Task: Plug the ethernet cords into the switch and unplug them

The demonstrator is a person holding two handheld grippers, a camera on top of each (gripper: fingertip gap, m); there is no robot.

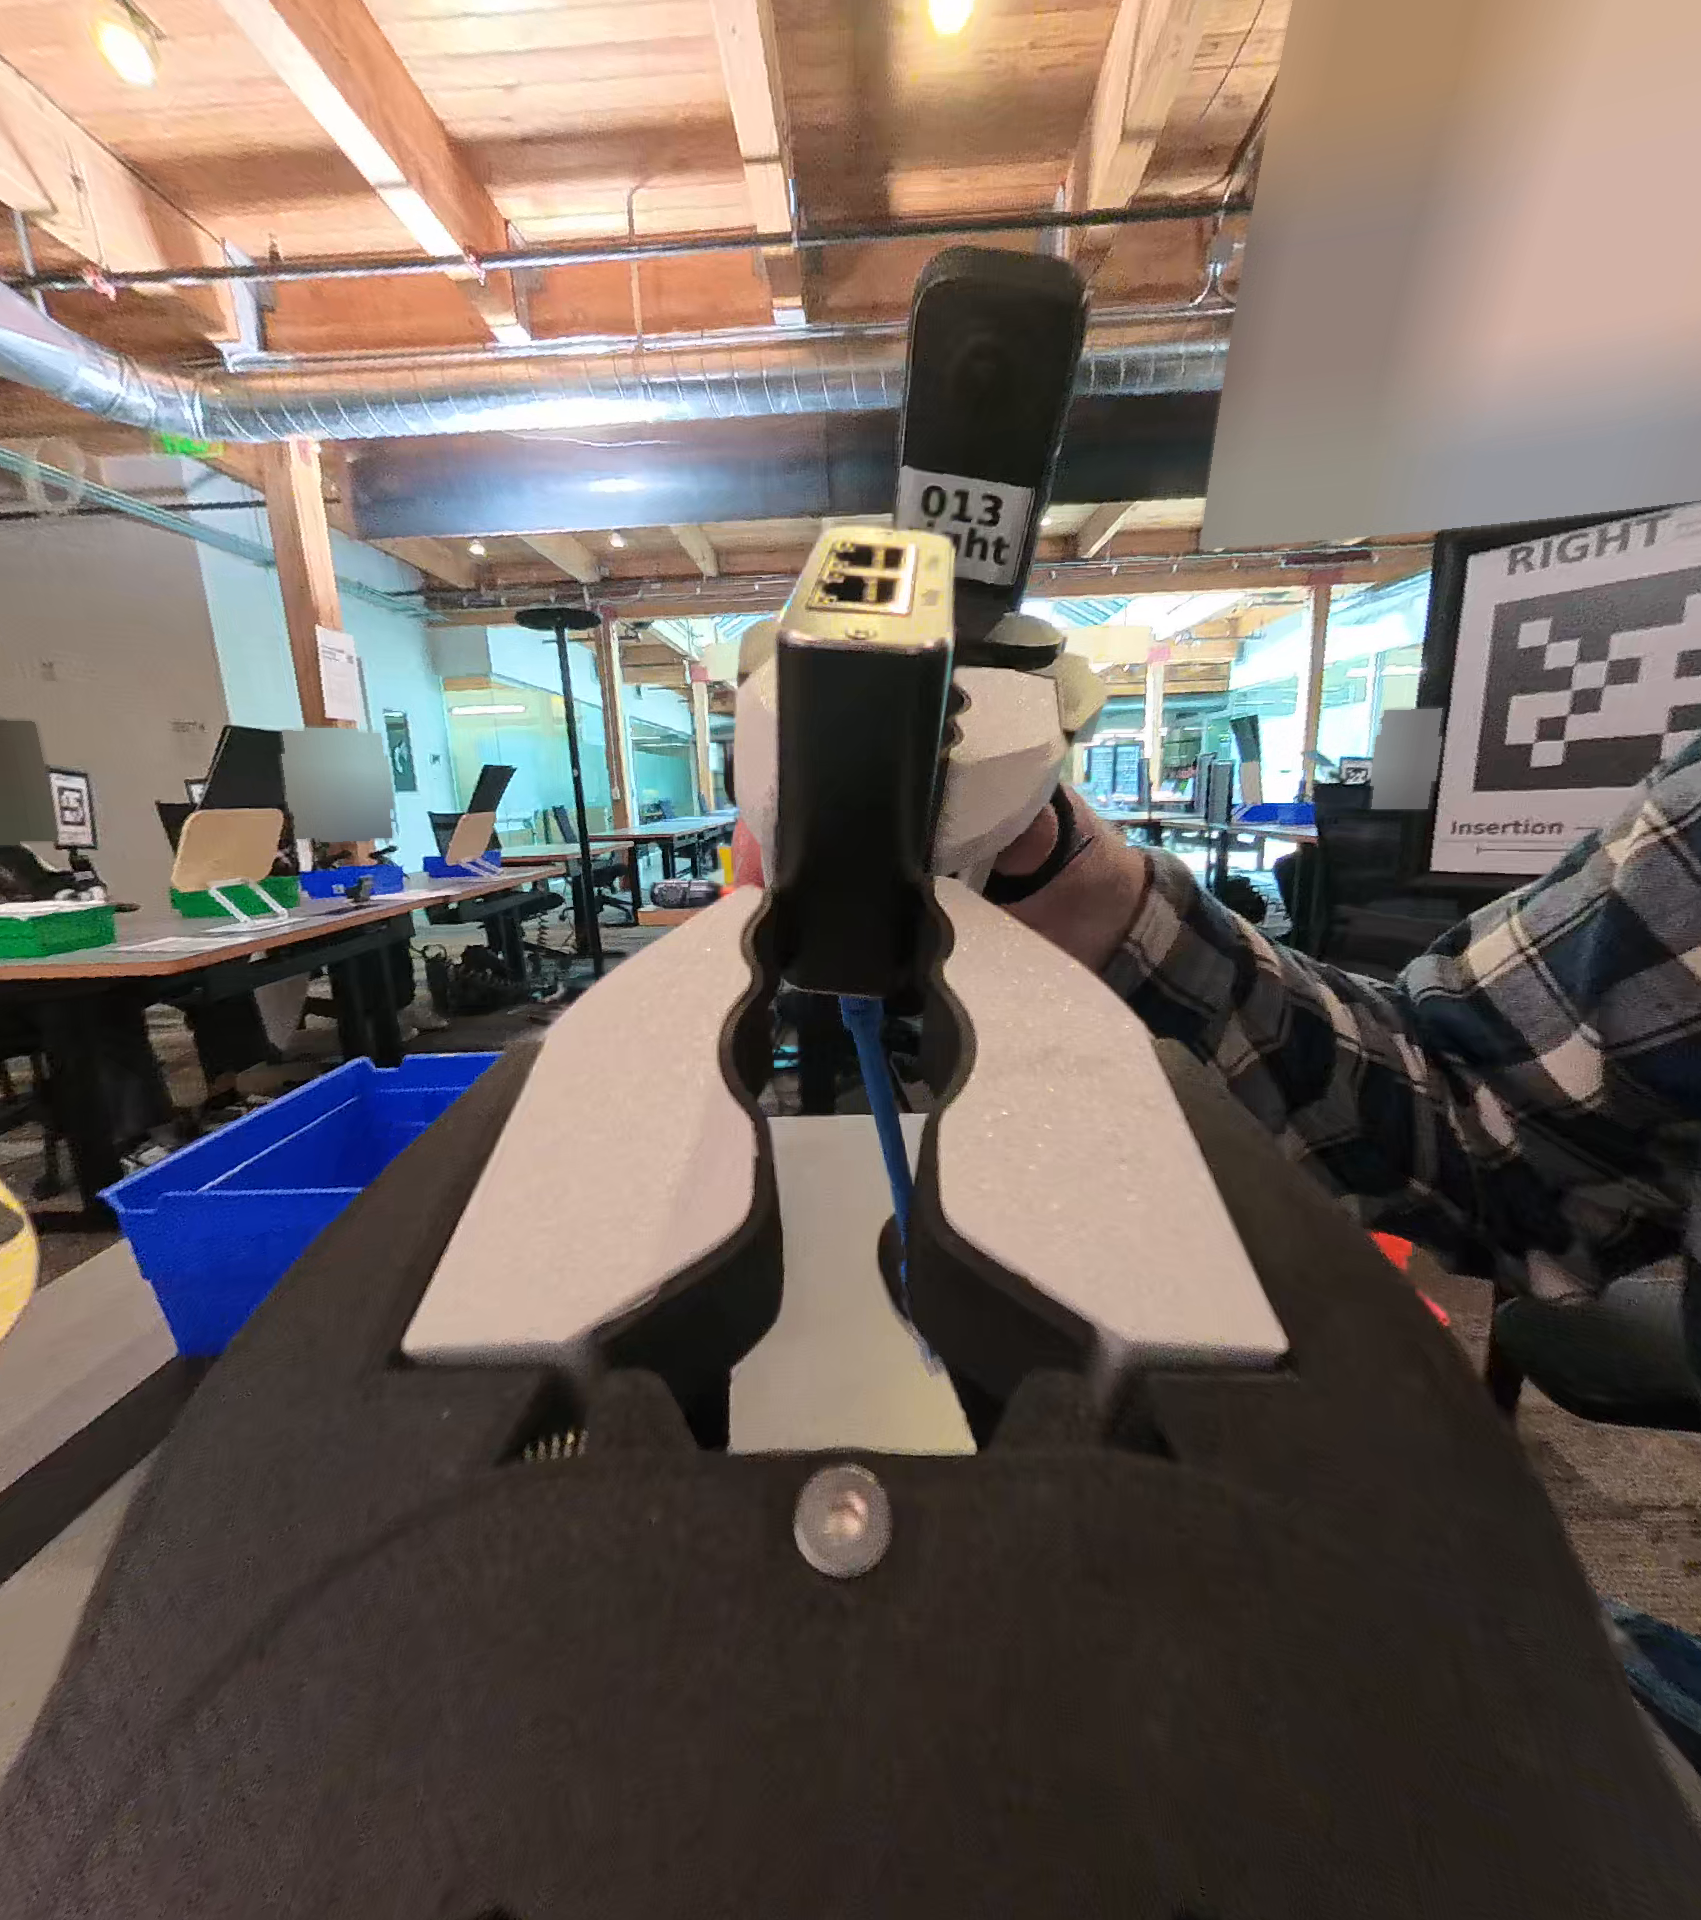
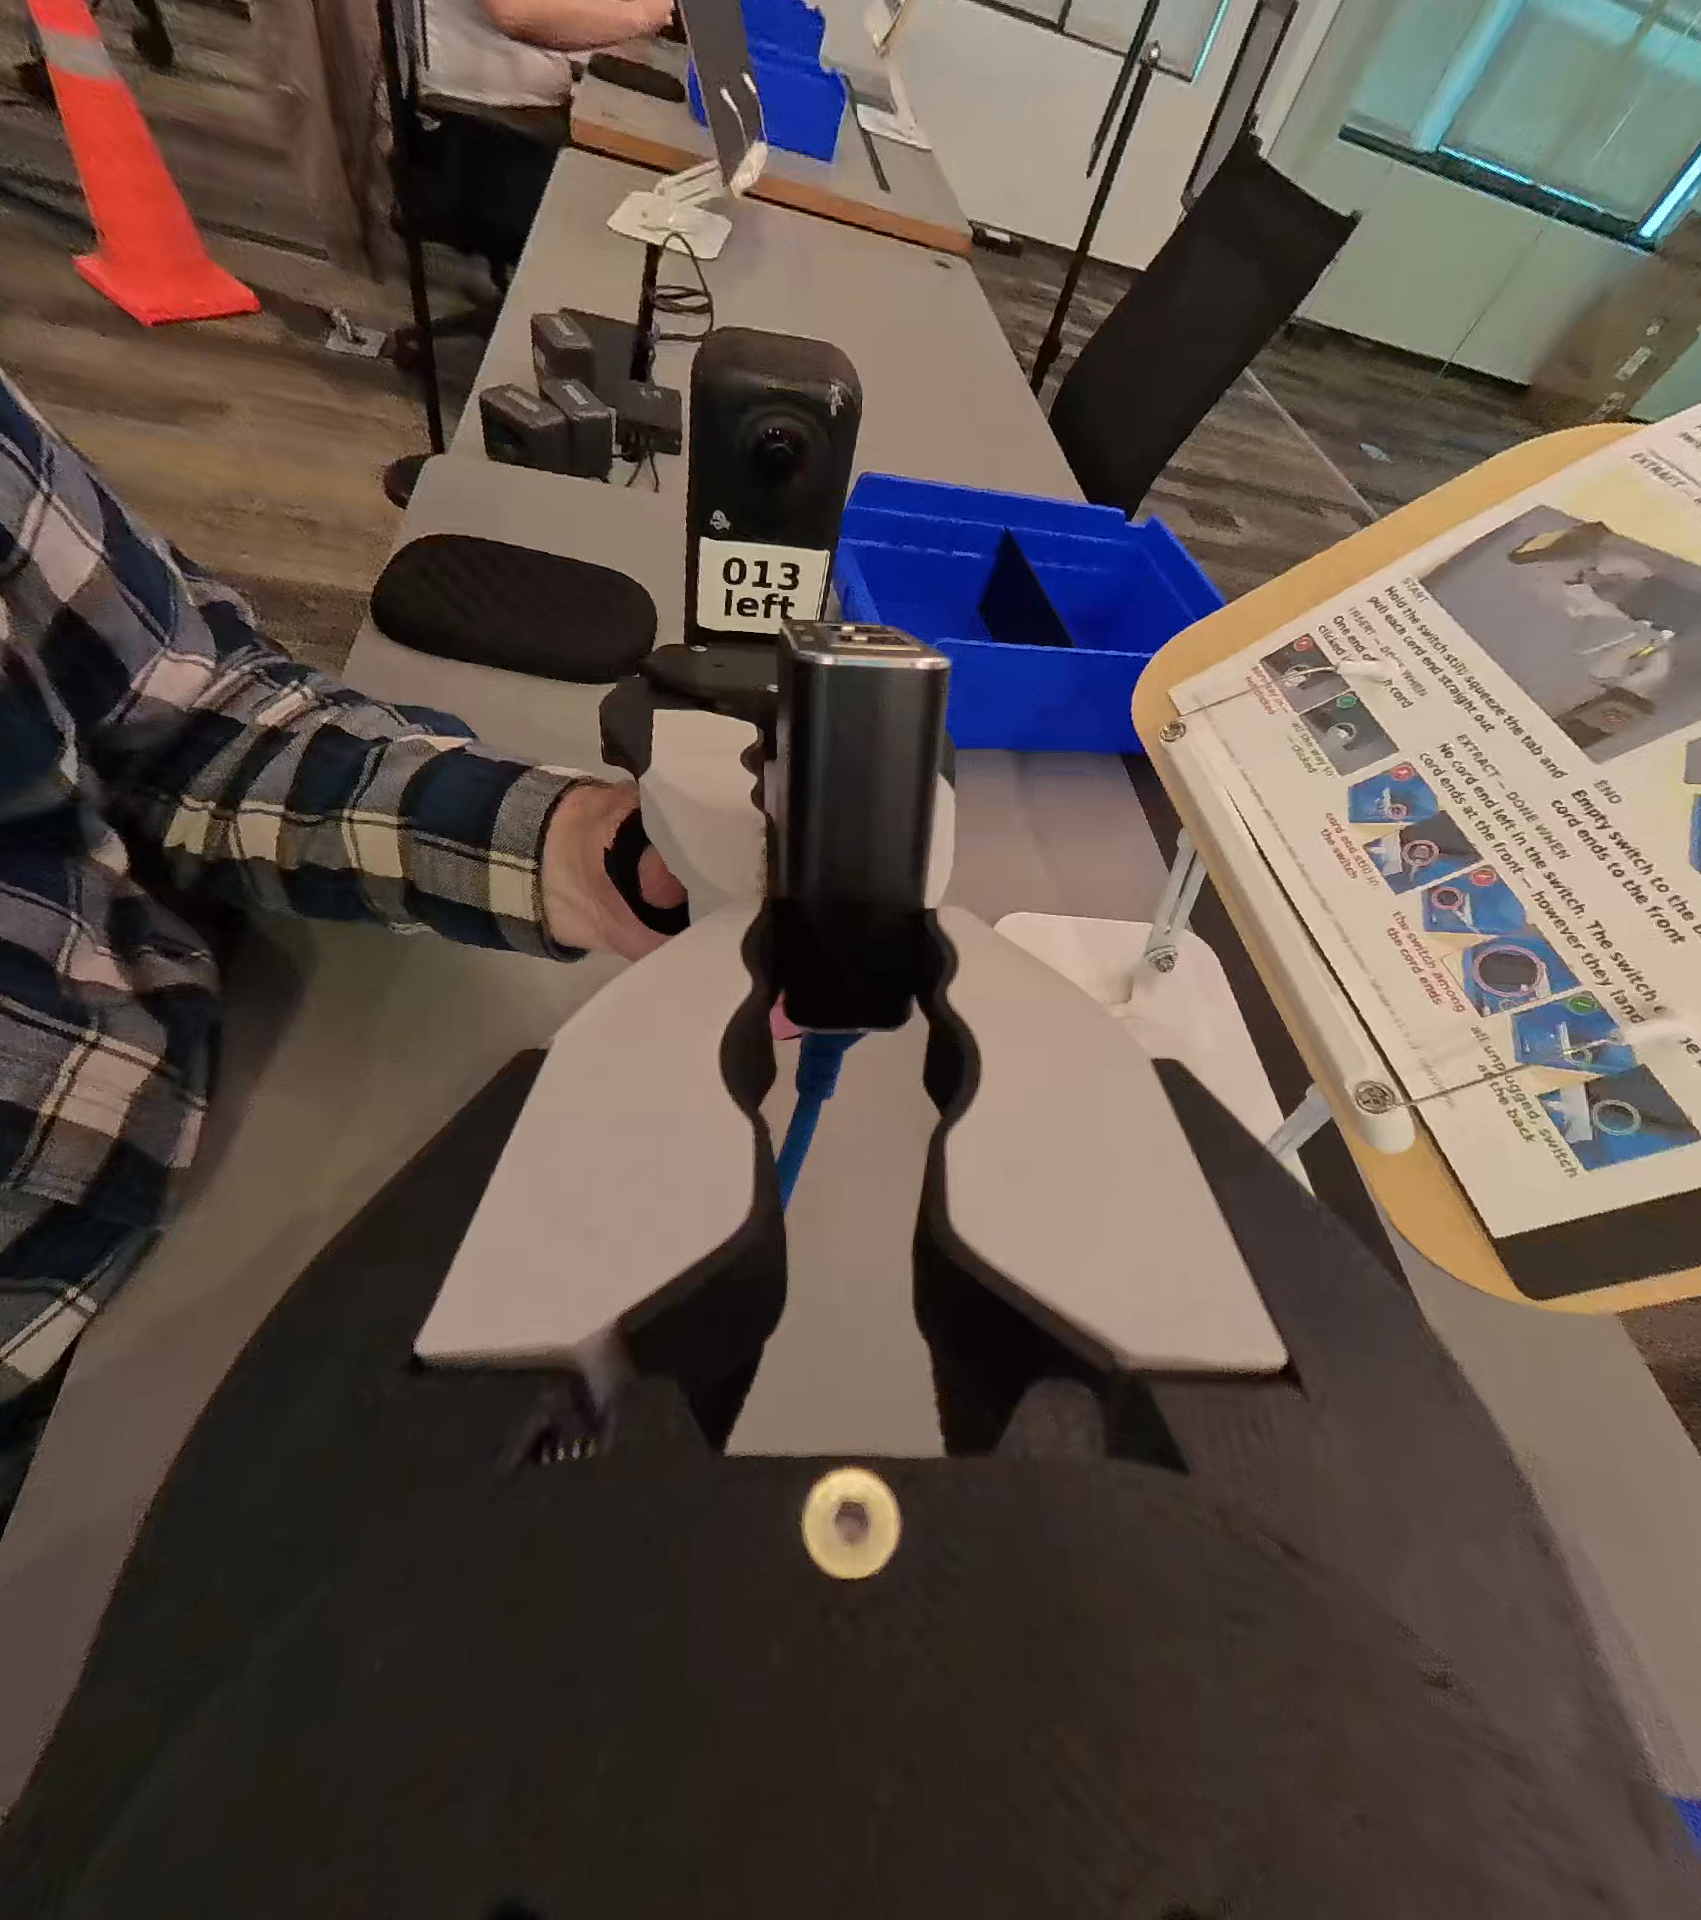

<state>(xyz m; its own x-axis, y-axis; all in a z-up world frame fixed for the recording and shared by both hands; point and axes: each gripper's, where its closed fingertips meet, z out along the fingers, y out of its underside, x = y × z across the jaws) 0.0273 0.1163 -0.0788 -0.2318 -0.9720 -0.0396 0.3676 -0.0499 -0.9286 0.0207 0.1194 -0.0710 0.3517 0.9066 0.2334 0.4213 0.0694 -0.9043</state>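
Both claws clamp the black switch [image 1: 856,800]; blue cord [image 1: 885,1143] seemingly plugged underneath.

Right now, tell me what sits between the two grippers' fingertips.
The black switch, clamped from opposite sides by the left gripper and right gripper; both wrist views show it.

Opposed close wrist views, shared switch [image 1: 861,790]

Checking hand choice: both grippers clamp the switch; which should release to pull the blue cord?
Probably the right gripper: the blue cord's plug sits between its fingers, and the left gripper can hold the switch.
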